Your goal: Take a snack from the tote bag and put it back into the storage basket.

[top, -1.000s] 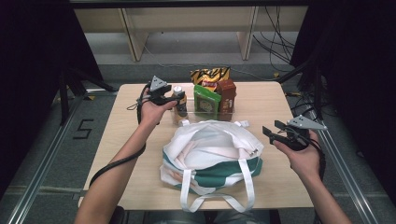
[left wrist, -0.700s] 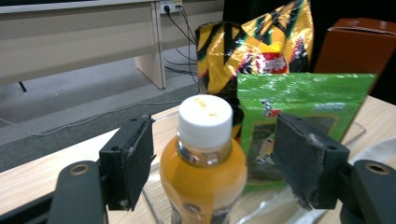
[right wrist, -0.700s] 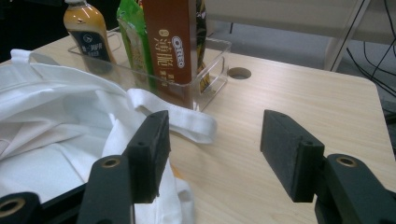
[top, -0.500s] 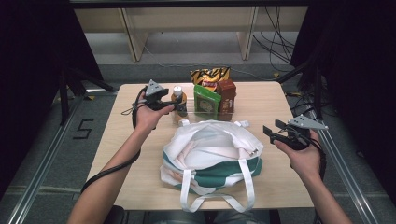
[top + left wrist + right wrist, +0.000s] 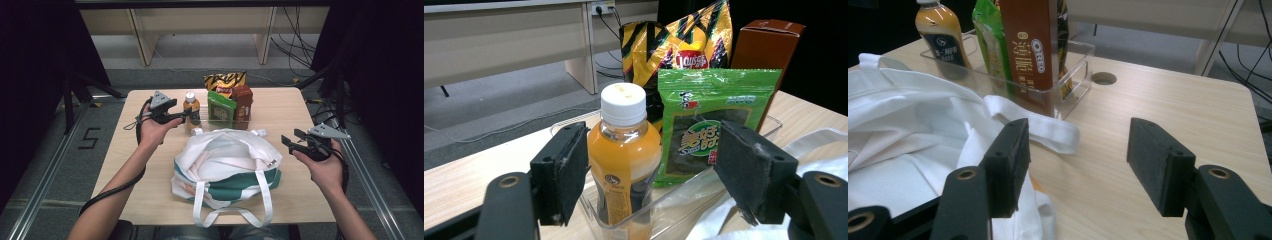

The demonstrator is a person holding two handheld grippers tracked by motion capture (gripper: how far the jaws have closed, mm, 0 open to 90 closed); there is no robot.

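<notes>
My left gripper (image 5: 186, 115) sits at the back left of the bench (image 5: 290, 115), jaws spread wide, aimed at the orange juice bottle (image 5: 191, 106). In the left gripper view the bottle (image 5: 624, 160) stands upright between my two pads; the left pad is just beside it, and I can't tell if it touches. The right pad is well clear, so nothing is gripped.

The bottle has a white cap and stands in the left end of a clear plastic tray (image 5: 664, 205). Next to it in the tray: a green seaweed snack packet (image 5: 709, 130), upright. Behind that, a yellow-black chip bag (image 5: 674, 45) and a brown Oreo box (image 5: 769, 45).

My right gripper (image 5: 291, 141) hangs over the right edge of the bench, jaws apart and empty. The right gripper view shows bare bench top between the pads, with the tray (image 5: 1073, 75) and Oreo box (image 5: 1030, 50) farther ahead.

A white tote bag (image 5: 225, 160) with a green band lies in the middle front of the bench, mouth open, handles trailing toward me. It touches the tray's front side. The bag is well apart from the left gripper and near the right one.
</notes>
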